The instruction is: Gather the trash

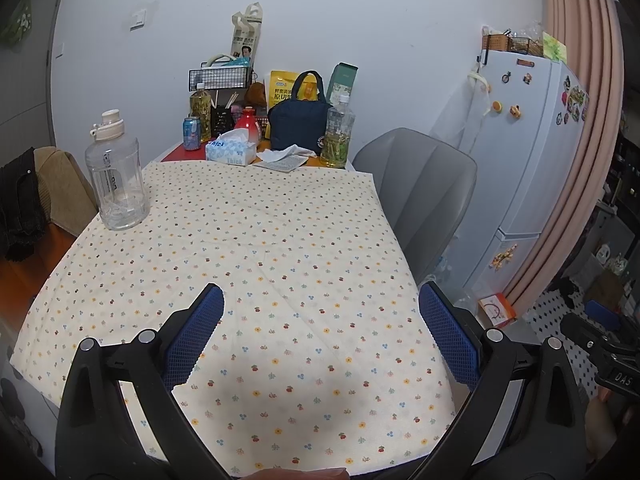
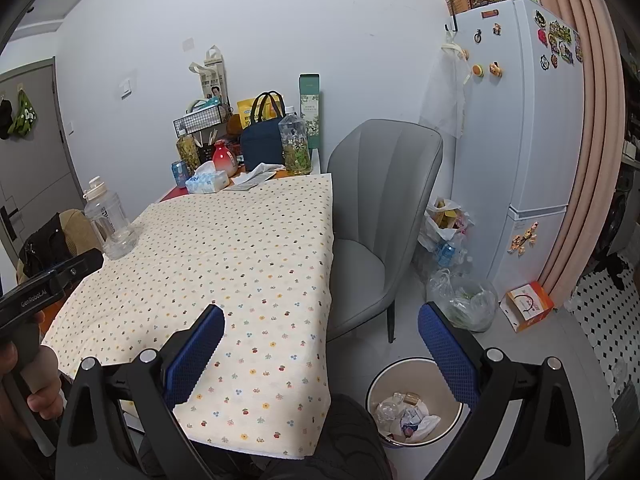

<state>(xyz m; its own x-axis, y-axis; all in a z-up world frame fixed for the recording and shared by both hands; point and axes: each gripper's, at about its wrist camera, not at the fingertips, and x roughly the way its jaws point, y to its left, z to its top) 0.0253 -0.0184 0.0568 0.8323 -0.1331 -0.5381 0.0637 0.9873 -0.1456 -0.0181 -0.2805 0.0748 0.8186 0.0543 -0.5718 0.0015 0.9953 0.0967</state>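
My left gripper (image 1: 321,304) is open and empty above the near part of the floral tablecloth (image 1: 248,240). My right gripper (image 2: 321,320) is open and empty, over the table's right edge. A round trash bin (image 2: 414,400) with crumpled paper and plastic stands on the floor below it, right of the table. A crumpled white tissue (image 1: 286,153) lies at the far end of the table beside a blue tissue box (image 1: 231,151); the tissue also shows in the right wrist view (image 2: 262,169). A blue drink can (image 1: 192,133) stands further left.
A clear water jug (image 1: 116,172) stands at the table's left edge. Bottles, a navy lunch bag (image 1: 298,122) and a wire rack crowd the far end. A grey chair (image 2: 380,216) is right of the table; plastic bags (image 2: 460,296), an orange box and a fridge (image 2: 520,140) lie beyond.
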